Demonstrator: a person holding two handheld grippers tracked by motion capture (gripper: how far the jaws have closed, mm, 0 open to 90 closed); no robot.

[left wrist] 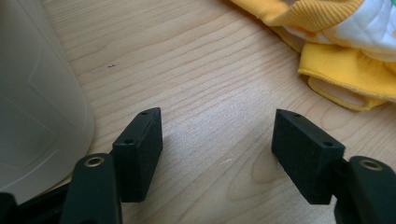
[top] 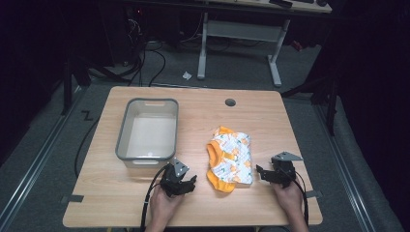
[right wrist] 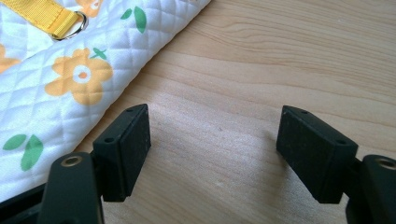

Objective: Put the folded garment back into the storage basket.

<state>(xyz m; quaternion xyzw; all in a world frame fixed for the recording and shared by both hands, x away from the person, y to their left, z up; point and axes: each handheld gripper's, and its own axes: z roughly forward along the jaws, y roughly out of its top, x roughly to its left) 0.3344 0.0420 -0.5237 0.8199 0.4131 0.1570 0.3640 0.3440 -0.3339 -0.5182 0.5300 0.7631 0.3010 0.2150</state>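
Wooden counter (top: 203, 104) carries a grey bin (top: 147, 129) at left and a flowered yellow cloth (top: 229, 157) right of centre. Left gripper (top: 181, 182) and right gripper (top: 270, 174) flank the cloth's near end, jaws open, gripping nothing.

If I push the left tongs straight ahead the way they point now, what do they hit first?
Probably bare table. The open left tongs aim between the grey bin and the yellow-and-white cloth, though depth is unclear.
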